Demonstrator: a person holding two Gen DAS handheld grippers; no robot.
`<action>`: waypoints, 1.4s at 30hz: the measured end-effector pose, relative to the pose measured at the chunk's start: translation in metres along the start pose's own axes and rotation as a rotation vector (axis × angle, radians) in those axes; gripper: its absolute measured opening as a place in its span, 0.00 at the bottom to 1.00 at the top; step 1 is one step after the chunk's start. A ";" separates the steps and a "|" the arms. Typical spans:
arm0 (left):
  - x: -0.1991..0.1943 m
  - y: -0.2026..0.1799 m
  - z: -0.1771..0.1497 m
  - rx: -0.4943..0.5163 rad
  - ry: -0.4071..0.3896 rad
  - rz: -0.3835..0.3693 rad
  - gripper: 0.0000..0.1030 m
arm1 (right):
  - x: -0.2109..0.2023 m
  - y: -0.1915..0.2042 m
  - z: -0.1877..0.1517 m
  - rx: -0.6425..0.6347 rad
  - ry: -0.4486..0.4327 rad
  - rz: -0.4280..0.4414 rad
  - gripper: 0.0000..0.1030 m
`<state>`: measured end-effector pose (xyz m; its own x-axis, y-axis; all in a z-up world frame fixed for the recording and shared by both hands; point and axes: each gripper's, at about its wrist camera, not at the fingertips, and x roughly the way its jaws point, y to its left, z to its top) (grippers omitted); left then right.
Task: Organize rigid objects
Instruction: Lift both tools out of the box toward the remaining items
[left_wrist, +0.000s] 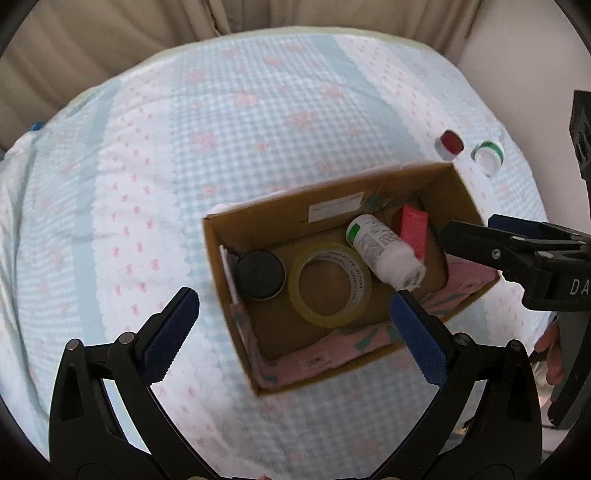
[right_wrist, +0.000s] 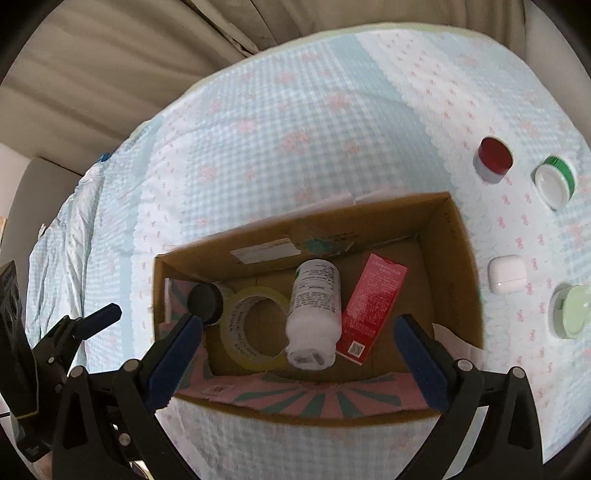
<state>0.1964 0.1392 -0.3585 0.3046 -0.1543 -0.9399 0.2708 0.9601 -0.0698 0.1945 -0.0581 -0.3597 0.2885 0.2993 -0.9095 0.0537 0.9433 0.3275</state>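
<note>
1. Sitting on the bed (right_wrist: 295, 122), the cardboard box (right_wrist: 458, 258) already holds four things: a white bottle (right_wrist: 314, 314), a red carton (right_wrist: 373, 306), a tape roll (right_wrist: 255, 328) and a black round lid (right_wrist: 205, 302).
2. Both grippers hang above the box. The left gripper (left_wrist: 295, 325) is spread wide and holds nothing. The right gripper (right_wrist: 299, 347) is spread wide and empty too.
3. To the right of the box, still on the bed, wait a red-capped jar (right_wrist: 493, 158), a green-rimmed jar (right_wrist: 554, 181), a small white case (right_wrist: 506, 273) and a pale green tub (right_wrist: 570, 310).
4. I think the jars could roll or tip on the soft bed if a gripper bumps them.
5. The two grippers are near each other, so they might knock together over the box.
6. The tape roll has writing inside its ring, maybe "MADE IN", but it is too blurry to be sure. The bottle and carton labels are too small to read.
</note>
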 end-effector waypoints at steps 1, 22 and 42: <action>-0.009 0.000 -0.001 -0.004 -0.009 0.005 1.00 | -0.006 0.003 -0.001 -0.007 -0.004 -0.002 1.00; -0.159 -0.070 -0.026 0.000 -0.228 0.120 1.00 | -0.196 0.014 -0.054 -0.202 -0.273 -0.184 1.00; -0.157 -0.307 0.011 -0.200 -0.353 0.194 1.00 | -0.289 -0.194 -0.021 -0.376 -0.374 -0.181 1.00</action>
<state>0.0751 -0.1338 -0.1859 0.6346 -0.0037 -0.7729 0.0068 1.0000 0.0008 0.0804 -0.3251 -0.1656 0.6297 0.1211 -0.7674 -0.1909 0.9816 -0.0018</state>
